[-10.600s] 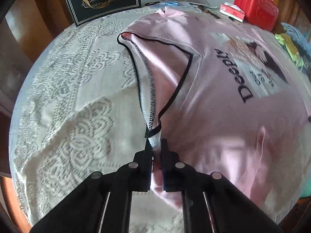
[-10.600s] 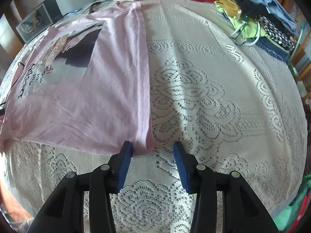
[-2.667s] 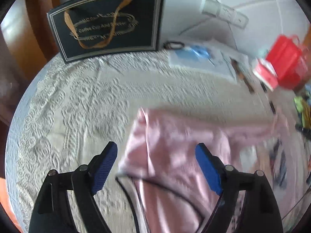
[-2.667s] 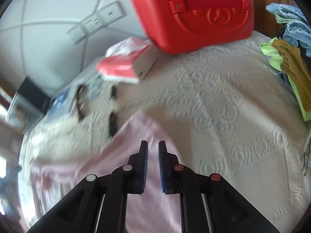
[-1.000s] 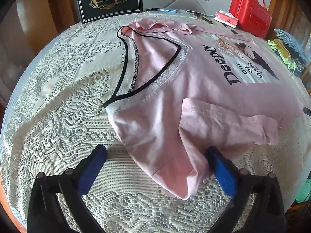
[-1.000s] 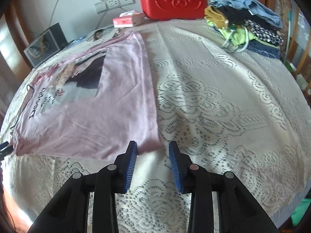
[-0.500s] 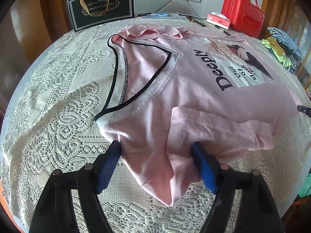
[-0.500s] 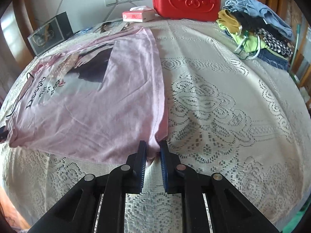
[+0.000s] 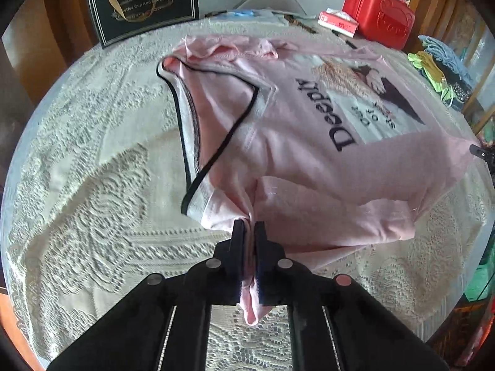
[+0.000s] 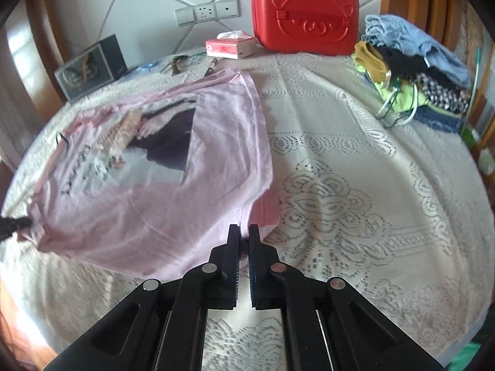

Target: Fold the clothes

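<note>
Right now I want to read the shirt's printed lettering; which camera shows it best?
The left wrist view: the lettering on the pink T-shirt is sharp and close. The right wrist view shows it small, blurred and foreshortened.

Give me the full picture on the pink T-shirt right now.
The pink T-shirt is soft knit with a black-edged neckline and a front print reading "Deeply". It lies print-up on the lace tablecloth, its near edge lifted. The left gripper pinches the shoulder, the right gripper the hem corner.
</note>
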Tool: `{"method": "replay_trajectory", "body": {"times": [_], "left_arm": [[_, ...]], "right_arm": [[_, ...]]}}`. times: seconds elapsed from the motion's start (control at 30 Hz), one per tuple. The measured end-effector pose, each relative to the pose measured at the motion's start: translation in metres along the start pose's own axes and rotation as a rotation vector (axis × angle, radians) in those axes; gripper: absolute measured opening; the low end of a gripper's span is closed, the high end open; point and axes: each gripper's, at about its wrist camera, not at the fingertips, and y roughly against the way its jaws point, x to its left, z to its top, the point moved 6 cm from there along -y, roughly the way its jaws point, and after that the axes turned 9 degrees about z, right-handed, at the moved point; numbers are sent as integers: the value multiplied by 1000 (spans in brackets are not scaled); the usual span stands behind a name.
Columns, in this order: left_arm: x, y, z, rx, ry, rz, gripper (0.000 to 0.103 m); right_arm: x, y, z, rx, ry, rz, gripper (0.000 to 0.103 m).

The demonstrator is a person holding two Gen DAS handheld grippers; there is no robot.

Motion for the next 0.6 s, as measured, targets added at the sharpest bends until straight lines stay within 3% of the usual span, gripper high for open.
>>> {"method": "replay_trajectory", "body": {"times": [0.2,0.33,0.6], "left_arm": [[12,17,41,-63,15,15,6],[24,14,82,-88,52,20,6],[51,-46,181,-46,109,22,6]], "right_arm": [[4,10,33,-54,-42,34,5],[4,13,74,-95,-58,47,5],[-4,-31,176,-123,-76,33,5]]}}
